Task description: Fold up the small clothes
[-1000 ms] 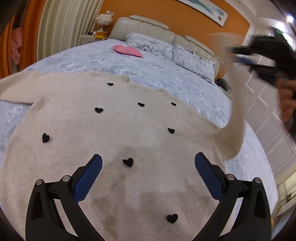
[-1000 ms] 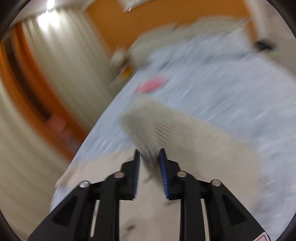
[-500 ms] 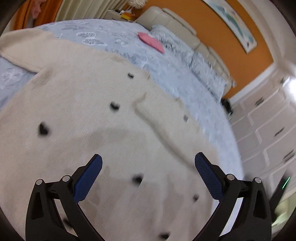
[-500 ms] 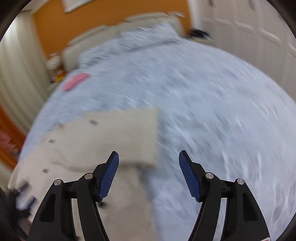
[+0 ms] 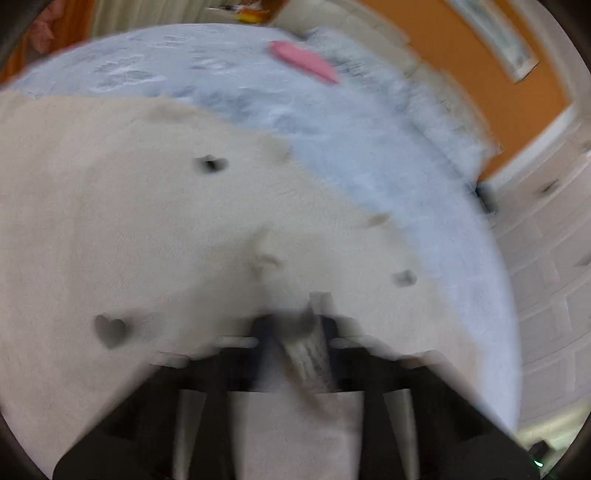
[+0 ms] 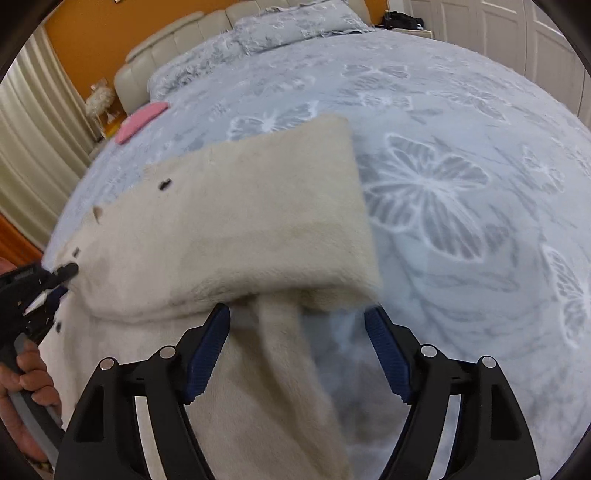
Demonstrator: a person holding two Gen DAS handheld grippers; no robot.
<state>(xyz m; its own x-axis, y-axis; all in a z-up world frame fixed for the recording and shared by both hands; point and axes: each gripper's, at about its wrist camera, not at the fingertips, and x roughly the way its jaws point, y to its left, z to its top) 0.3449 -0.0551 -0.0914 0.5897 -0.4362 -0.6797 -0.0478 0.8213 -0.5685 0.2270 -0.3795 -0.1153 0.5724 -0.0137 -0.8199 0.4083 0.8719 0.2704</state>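
One cream sweater [image 6: 236, 229] lying spread on the bed [image 6: 461, 155], dotted with small black hearts [image 5: 110, 329], taking up the lower left of the right wrist view from about 7 to 11 o'clock. Sleeve [image 6: 291, 373] lying folded across the body, running down toward 6 o'clock between the fingers of the right gripper [image 6: 297, 354]. Hovering just above that sleeve with jaws spread wide, blue pads [image 6: 207, 354] apart and touching no fabric.

Heavily blurred in the left wrist view: left gripper [image 5: 291, 332] sitting at 6 o'clock with fingers drawn close together, pinching a ribbed strip of the sweater [image 5: 147, 229], seemingly a cuff or hem edge, though too smeared for telling which. Showing again at 9 o'clock in the right wrist view as a black tool [image 6: 33, 291] meeting the sweater's far edge, gripped by a bare hand [image 6: 26, 373].

Lying beyond the sweater toward 12 o'clock: pale blue bedspread with white butterflies, a pink cloth [image 6: 142, 120] at 11 o'clock, grey pillows [image 6: 295, 22] against a cream padded headboard [image 6: 177, 48]. Standing behind: orange wall [image 5: 491, 74], pleated curtains [image 6: 33, 140] at 9 o'clock, white panelled doors [image 5: 546, 266] at 3 o'clock.
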